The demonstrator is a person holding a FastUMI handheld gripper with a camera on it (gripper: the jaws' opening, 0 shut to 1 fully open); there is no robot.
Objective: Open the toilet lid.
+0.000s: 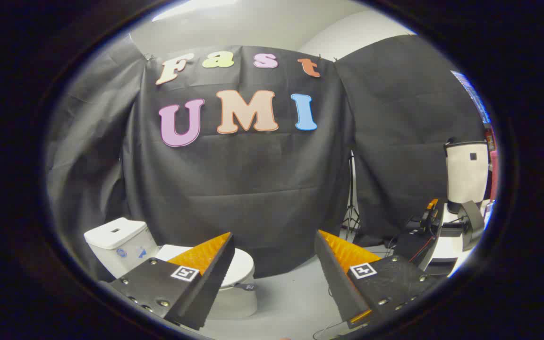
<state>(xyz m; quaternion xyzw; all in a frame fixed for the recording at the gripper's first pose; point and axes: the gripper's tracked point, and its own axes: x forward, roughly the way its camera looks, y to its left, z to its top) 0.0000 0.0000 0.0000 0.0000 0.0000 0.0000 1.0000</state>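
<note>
Tongs (272,250): spread wide, nothing between the two fingers; the gap between them looks onto the pale floor and the foot of the black cloth wall; each finger carries a small square black-and-white marker on its upper face; they hang in the air, well apart from the toilet
Toilet (234,302): white, standing on the floor (295,302) to the left, close against the cloth wall; the left finger covers part of the bowl, so its near side is hidden
Toilet lid (241,267): white, lying flat and closed on the bowl; its rounded front edge shows just past the tip of the left finger; a small dark tab (248,286) sticks out at the front of the seat
Tank (116,243): white, boxy, at the back of the toilet, beyond and left of the left finger; a small dark button sits in its top; blue markings on its front, too small to make out
Cloth wall (234,189): black, creased, hanging behind the toilet and running round to the right
Tripod (352,208): thin legs standing on the floor at the seam between two cloth panels, beyond the right finger
Right side: a white desk (446,250) holding dark gear with orange parts (428,219); above it a pale bag-like object (465,172) with a dark trim; details there are too small to tell
</note>
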